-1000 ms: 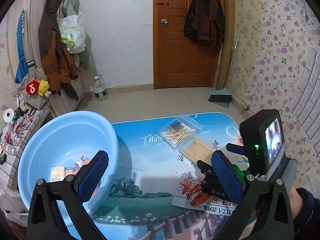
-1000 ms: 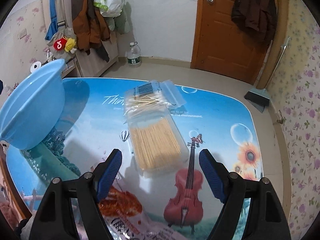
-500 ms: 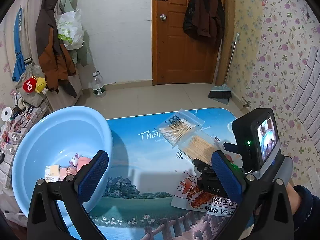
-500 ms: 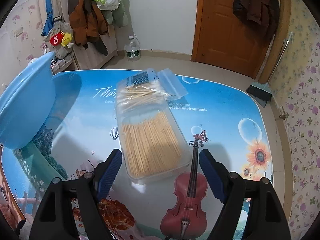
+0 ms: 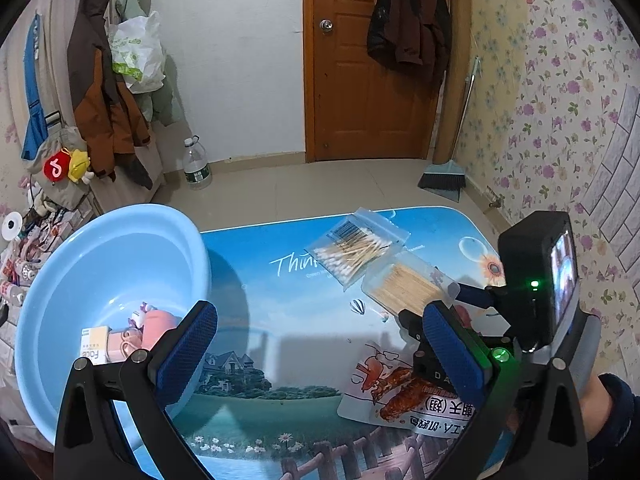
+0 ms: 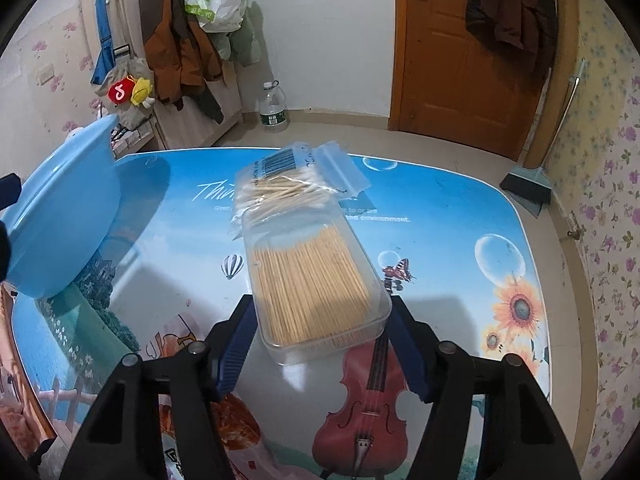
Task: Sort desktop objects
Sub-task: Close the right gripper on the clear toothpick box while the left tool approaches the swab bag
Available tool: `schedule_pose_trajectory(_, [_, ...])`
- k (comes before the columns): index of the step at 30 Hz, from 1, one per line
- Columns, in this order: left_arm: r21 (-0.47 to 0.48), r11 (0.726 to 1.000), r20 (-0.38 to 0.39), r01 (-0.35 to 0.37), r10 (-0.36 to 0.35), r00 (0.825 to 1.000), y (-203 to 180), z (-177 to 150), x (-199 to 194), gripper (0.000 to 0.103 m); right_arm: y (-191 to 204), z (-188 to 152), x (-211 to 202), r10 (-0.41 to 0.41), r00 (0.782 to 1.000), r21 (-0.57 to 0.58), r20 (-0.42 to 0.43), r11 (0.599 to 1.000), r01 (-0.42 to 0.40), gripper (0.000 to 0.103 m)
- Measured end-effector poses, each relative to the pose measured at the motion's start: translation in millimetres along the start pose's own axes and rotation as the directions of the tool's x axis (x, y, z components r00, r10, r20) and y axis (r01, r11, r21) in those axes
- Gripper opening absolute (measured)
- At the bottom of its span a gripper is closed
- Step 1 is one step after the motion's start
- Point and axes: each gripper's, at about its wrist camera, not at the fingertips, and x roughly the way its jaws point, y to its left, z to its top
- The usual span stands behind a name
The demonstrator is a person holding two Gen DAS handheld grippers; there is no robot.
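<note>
1. Since the earlier frame the right hand-held gripper (image 6: 320,344) has come down over the toothpick box (image 6: 316,280), and its jaws have just been closing, with the near end of the box between them.
2. Both pads now sit at or just beside the box's long sides; whether they press on it cannot be told, so the grip looks not yet made.
3. Beyond the box, away from the right hand-held gripper, lies the swab bag (image 6: 292,188), touching the box's far end.
4. Under and left of that gripper lies the snack pouch (image 5: 404,392), flat on the bench (image 6: 460,240).
5. The left hand-held gripper (image 5: 320,356) hangs with jaws wide apart and nothing between them; the blue basin (image 5: 120,264) is at its left.
6. Done so far, by the look of it: a small box and pink items already lie in the basin.
7. Left: the toothpick box, the swab bag and the pouch, all on the bench, so the sorting seems roughly half done.
</note>
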Motion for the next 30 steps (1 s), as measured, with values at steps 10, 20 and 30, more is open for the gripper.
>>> schedule_pose_trajectory(10, [0.024,1.0,-0.001,0.001,-0.001,1.0,-13.0,5.3,8.7,0.103,-16.3,-5.6,-14.2,-0.001,0.999,0.034,0.032,0.999,0.0,0.066])
schedule_pose_trajectory(20, [0.089,0.996,-0.009,0.002,-0.001,1.0,-38.4,15.4,37.2,0.103,-53.3,-20.3,-40.7,-0.036,0.998,0.121,0.057,0.992,0.028,0.066])
schedule_pose_trajectory(30, [0.073,0.997,-0.05,0.009,-0.005,0.999,-49.0,30.4,82.5,0.103,-73.8,-37.7,-41.3,-0.048,0.998,0.168,0.035,0.985,0.041,0.066])
